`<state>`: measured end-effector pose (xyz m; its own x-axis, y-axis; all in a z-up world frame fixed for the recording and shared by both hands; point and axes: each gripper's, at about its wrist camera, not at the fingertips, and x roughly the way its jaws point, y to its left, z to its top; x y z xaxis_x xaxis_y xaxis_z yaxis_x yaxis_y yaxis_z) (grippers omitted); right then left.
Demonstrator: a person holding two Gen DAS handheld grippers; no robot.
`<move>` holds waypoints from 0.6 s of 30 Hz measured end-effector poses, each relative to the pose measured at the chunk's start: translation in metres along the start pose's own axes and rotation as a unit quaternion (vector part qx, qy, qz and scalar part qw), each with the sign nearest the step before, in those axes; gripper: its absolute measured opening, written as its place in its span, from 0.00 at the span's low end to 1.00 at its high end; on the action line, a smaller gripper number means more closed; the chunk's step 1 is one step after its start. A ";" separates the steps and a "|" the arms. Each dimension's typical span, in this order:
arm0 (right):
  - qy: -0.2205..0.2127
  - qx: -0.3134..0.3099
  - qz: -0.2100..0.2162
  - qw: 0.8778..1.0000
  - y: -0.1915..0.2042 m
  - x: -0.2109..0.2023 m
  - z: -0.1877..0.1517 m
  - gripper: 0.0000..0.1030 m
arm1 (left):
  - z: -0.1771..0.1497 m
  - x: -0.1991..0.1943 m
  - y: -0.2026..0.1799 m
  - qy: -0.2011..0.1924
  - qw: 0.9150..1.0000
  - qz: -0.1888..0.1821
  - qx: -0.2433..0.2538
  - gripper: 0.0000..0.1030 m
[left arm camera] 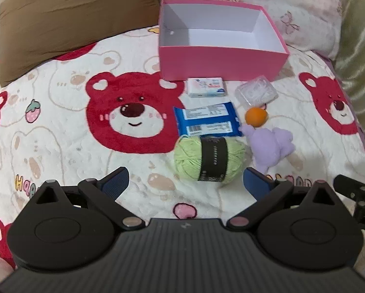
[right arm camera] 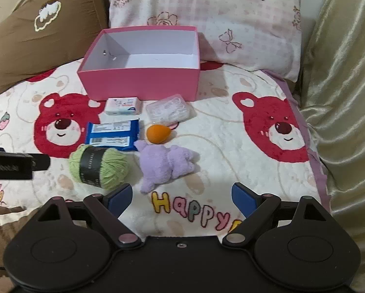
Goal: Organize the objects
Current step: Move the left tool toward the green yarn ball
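An empty pink box (left arm camera: 221, 62) (right arm camera: 138, 83) stands on the bear-print blanket (left arm camera: 84, 127), white inside. In front of it lie a white tissue pack (left arm camera: 206, 87) (right arm camera: 123, 106), a clear plastic case (left arm camera: 255, 92) (right arm camera: 169, 109), a blue wipes pack (left arm camera: 206, 119) (right arm camera: 112, 134), an orange sponge (left arm camera: 256, 116) (right arm camera: 158, 133), a green yarn ball (left arm camera: 209, 158) (right arm camera: 99, 167) and a purple plush toy (left arm camera: 270, 147) (right arm camera: 165, 164). My left gripper (left arm camera: 186, 182) hangs open just short of the yarn. My right gripper (right arm camera: 181, 195) is open over bare blanket, below the plush.
A brown pillow (left arm camera: 72, 24) (right arm camera: 40, 29) and a pink checked pillow (left arm camera: 268, 7) (right arm camera: 219, 17) lean behind the box. Shiny beige fabric (right arm camera: 341, 97) borders the right side. The other gripper's black body (right arm camera: 13, 164) (left arm camera: 358, 195) shows at each view's edge.
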<state>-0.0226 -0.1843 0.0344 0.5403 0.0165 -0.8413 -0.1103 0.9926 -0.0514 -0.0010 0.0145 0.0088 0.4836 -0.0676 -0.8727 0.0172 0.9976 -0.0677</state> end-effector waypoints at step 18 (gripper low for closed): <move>0.024 0.030 0.016 0.999 0.002 0.011 -0.002 0.89 | -0.008 0.011 0.008 0.031 0.999 -0.004 0.007 0.98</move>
<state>-0.0190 -0.1821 0.0240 0.4973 0.0442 -0.8665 -0.0752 0.9971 0.0077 -0.0030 0.0220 -0.0054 0.4276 -0.0758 -0.9008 0.0338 0.9971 -0.0679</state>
